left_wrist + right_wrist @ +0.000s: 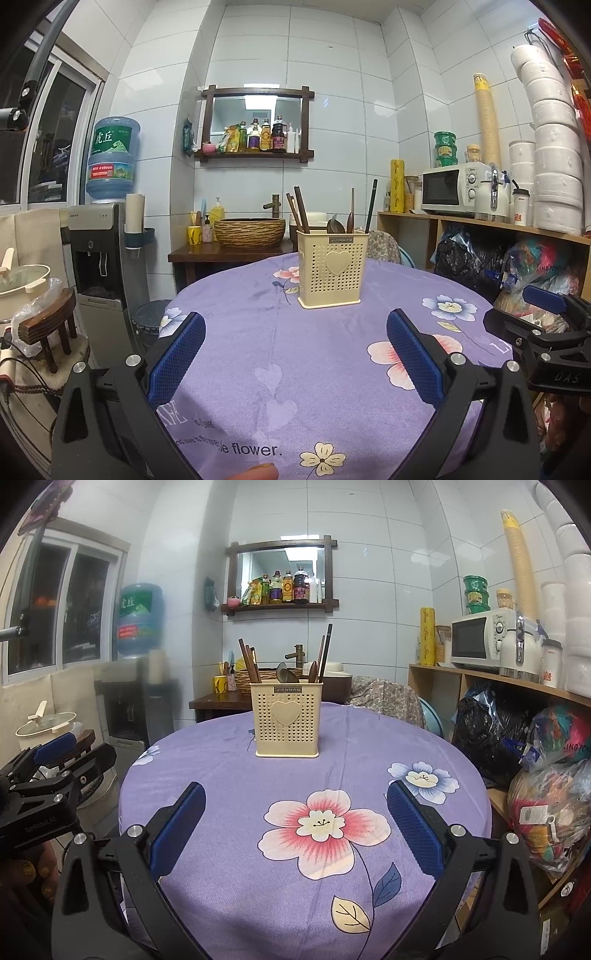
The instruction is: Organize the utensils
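Observation:
A cream perforated utensil holder (331, 268) with a heart on its front stands upright toward the far side of the round table; it also shows in the right wrist view (286, 720). Dark chopsticks (300, 214) and spoons (335, 223) stand in it, chopsticks (248, 660) on both sides and spoons (284, 672) in the middle. My left gripper (295, 325) is open and empty above the near part of the table. My right gripper (295, 794) is open and empty, also short of the holder. Each gripper shows at the edge of the other's view.
The table wears a purple flowered cloth (332, 849). A wooden shelf with a microwave (452, 189) and bags under it stands on the right. A water dispenser (99, 254) and a stool (48, 325) stand on the left. A basin counter (249, 232) is behind the table.

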`<action>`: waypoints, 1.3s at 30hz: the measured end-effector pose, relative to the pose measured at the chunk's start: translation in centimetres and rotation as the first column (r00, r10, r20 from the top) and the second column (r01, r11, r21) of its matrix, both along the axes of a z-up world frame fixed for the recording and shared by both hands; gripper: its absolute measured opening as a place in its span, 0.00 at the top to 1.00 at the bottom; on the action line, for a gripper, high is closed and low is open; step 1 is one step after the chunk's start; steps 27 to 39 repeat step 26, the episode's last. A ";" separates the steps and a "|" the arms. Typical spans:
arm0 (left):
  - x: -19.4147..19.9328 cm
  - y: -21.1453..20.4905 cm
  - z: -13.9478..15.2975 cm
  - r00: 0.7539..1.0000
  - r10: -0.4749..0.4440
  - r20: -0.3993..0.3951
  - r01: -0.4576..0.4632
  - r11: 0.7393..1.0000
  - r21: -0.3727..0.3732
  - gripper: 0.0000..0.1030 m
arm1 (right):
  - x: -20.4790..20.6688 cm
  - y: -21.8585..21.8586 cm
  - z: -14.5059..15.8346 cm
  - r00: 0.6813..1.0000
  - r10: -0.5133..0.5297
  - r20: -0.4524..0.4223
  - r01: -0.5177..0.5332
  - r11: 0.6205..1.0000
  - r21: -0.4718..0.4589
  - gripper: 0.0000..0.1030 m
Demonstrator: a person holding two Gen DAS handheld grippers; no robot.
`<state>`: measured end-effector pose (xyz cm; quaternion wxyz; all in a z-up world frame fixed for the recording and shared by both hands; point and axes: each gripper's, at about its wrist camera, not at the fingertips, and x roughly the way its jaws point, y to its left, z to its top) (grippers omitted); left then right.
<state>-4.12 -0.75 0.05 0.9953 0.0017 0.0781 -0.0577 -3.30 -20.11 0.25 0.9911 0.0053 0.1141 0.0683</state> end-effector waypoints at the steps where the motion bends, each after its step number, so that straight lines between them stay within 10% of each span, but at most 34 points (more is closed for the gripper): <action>1: 0.0 0.0 0.0 1.000 -0.001 0.000 0.001 1.000 0.001 0.05 | 0.0 0.0 0.0 1.000 0.000 0.000 0.000 1.000 0.002 0.06; 39: 0.2 0.1 0.2 1.000 0.021 -0.014 -0.022 0.999 -0.025 0.05 | -0.1 0.1 0.0 1.000 -0.004 -0.008 0.005 1.000 0.007 0.06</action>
